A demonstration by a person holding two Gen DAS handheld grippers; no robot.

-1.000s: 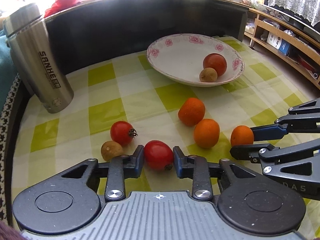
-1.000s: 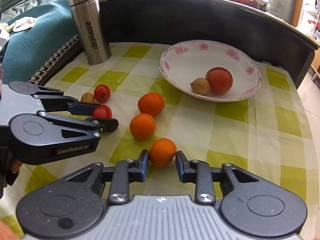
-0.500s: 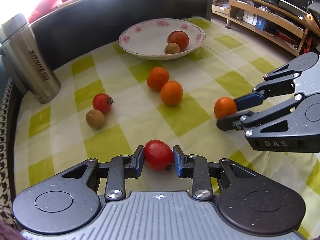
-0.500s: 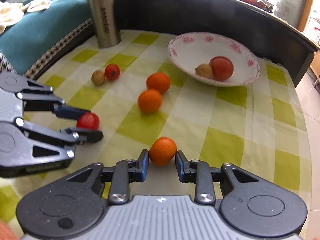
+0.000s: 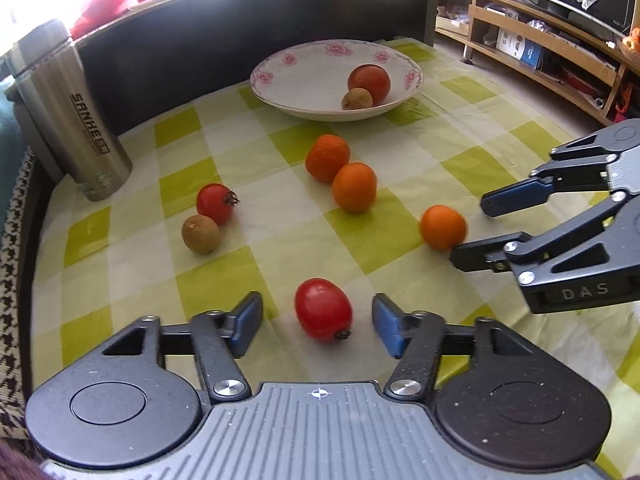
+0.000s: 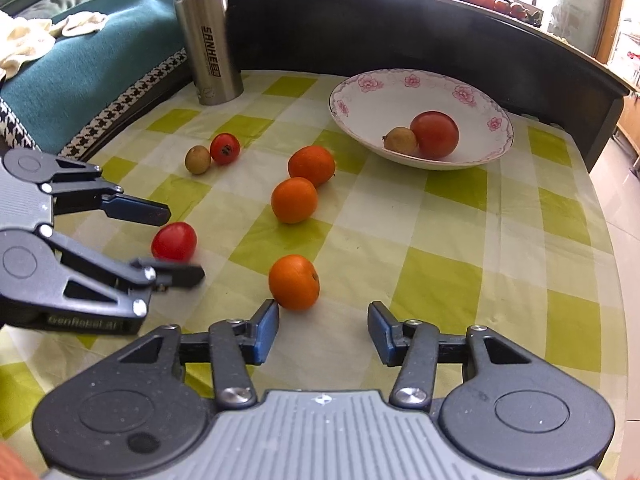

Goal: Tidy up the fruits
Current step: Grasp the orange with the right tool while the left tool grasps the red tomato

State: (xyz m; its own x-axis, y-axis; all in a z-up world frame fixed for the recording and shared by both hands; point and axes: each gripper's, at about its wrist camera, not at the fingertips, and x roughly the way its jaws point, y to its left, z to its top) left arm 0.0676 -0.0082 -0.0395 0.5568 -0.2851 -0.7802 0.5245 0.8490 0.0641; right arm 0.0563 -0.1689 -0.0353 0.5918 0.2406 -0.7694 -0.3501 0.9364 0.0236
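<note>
The red tomato (image 5: 323, 309) now lies loose on the desk (image 5: 460, 152) between the spread left tongs (image 5: 318, 322), which pinched it a moment ago. The orange (image 6: 294, 282) is likewise released, just ahead of the right tongs (image 6: 323, 332), now wide apart. The bowl (image 5: 304, 80) sits beyond.

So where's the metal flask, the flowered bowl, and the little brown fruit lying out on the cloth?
Metal flask (image 6: 210, 40): right wrist view, middle of its steel body.
Flowered bowl (image 6: 400, 92): right wrist view, bare white inside near the far rim.
Little brown fruit (image 5: 200, 234): left wrist view, centre of its skin, beside a red tomato (image 5: 215, 204).
</note>
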